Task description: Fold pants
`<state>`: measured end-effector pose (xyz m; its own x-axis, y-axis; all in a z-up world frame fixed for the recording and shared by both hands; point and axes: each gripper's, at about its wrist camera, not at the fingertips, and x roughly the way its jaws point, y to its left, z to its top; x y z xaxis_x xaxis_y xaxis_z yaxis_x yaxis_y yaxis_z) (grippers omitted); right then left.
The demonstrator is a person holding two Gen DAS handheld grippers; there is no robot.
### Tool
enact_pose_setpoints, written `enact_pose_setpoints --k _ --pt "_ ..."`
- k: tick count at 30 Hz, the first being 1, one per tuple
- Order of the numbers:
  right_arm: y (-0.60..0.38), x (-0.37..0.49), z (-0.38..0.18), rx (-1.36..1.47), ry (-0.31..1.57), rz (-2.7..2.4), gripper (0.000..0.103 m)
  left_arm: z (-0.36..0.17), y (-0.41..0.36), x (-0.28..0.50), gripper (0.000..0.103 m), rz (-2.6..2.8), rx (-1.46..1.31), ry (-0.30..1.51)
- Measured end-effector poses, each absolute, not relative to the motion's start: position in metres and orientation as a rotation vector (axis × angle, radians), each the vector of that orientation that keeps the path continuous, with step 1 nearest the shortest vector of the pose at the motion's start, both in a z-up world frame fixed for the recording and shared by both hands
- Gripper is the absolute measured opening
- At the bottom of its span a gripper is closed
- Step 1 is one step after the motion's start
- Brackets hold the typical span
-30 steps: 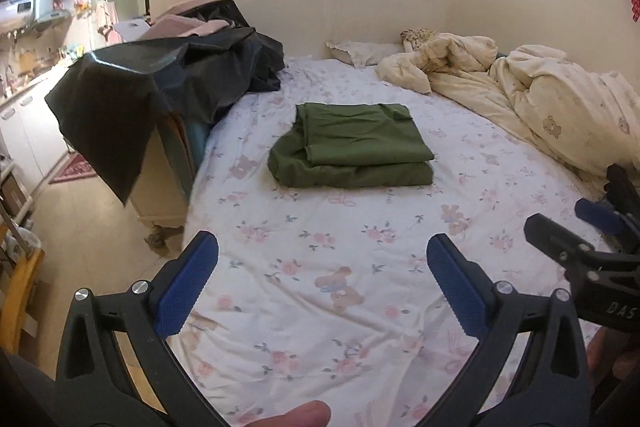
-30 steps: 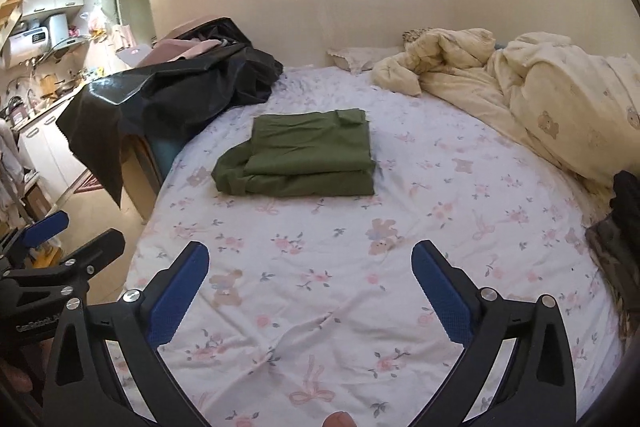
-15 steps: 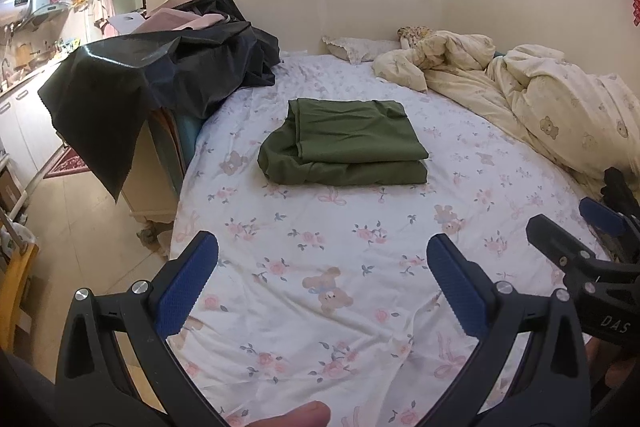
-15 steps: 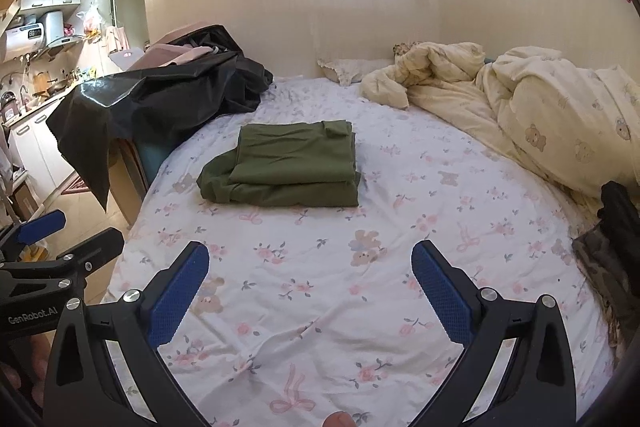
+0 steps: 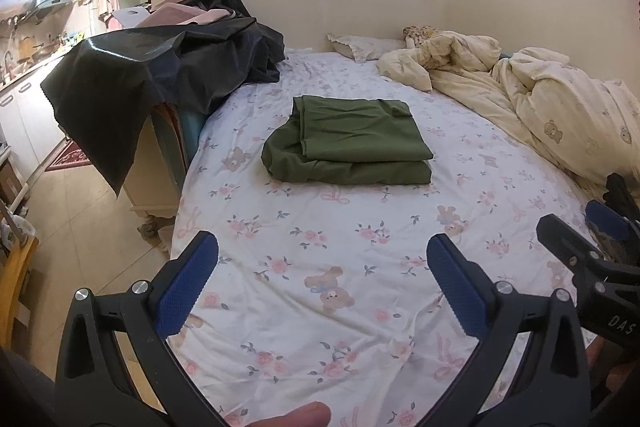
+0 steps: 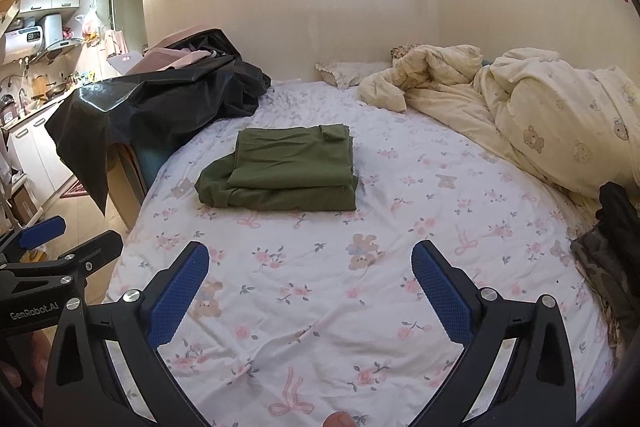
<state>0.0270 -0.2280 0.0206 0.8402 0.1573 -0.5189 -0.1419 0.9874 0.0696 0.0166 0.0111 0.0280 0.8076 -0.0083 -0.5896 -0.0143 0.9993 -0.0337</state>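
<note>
Both wrist views, facing shared bed (image 5: 360, 247)

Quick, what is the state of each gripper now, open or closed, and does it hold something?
Left gripper: open, holding nothing, above the bed sheet.
Right gripper: open, holding nothing; the green pants lie folded ahead.

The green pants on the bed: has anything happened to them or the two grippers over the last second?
Nothing was grabbed or released. Both views drifted slightly, as if the grippers eased back. The pants lie folded as before, and the left gripper and right gripper stay open and empty over the sheet.
</note>
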Motion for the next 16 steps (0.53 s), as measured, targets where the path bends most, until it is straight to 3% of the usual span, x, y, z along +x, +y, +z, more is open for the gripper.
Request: enact_pose_setpoints --k 16 --pt "-0.2277 0.0251 0.0217 0.024 0.544 0.149 0.103 0.0241 0.0102 0.0181 0.103 0.020 -0.035 0.630"
